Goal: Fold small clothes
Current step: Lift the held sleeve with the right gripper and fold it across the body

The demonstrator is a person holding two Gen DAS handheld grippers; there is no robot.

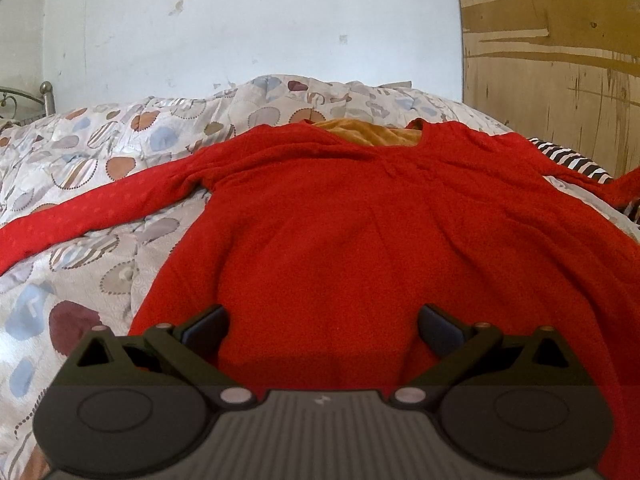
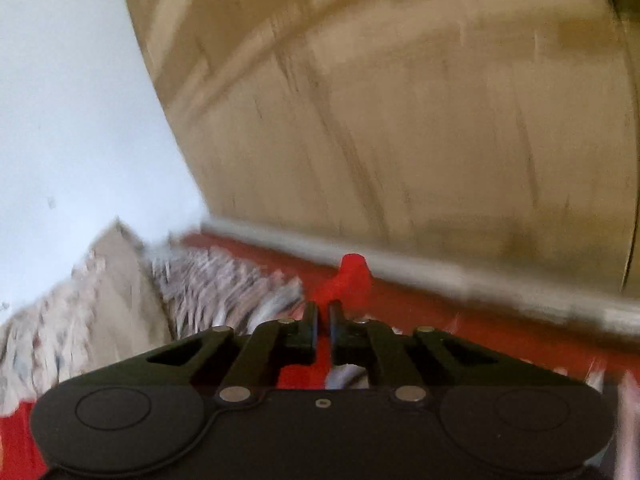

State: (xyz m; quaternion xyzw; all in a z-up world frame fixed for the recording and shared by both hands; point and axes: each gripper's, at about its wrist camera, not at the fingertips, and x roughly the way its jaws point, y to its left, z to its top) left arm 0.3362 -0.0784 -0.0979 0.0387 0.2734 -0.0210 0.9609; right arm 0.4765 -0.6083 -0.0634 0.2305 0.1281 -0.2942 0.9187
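A red long-sleeved top [image 1: 340, 232] lies spread flat on the bed, neck away from me, with an orange lining showing at the collar. Its left sleeve [image 1: 92, 212] stretches out to the left. My left gripper [image 1: 322, 326] hovers open just above the hem, with red cloth under the wide gap and nothing pinched. The right sleeve [image 1: 630, 178] rises at the far right edge. In the blurred right wrist view my right gripper [image 2: 323, 312] is shut, with a tuft of the red sleeve [image 2: 354, 276] sticking up just past its fingertips.
A patterned quilt [image 1: 100, 148] with round patches covers the bed. A black-and-white striped cloth [image 1: 572, 158] lies by the right shoulder. A white wall [image 1: 260, 28] stands behind, and a brown wooden panel [image 2: 420, 120] stands close on the right. A metal bed frame [image 1: 44, 94] is at the far left.
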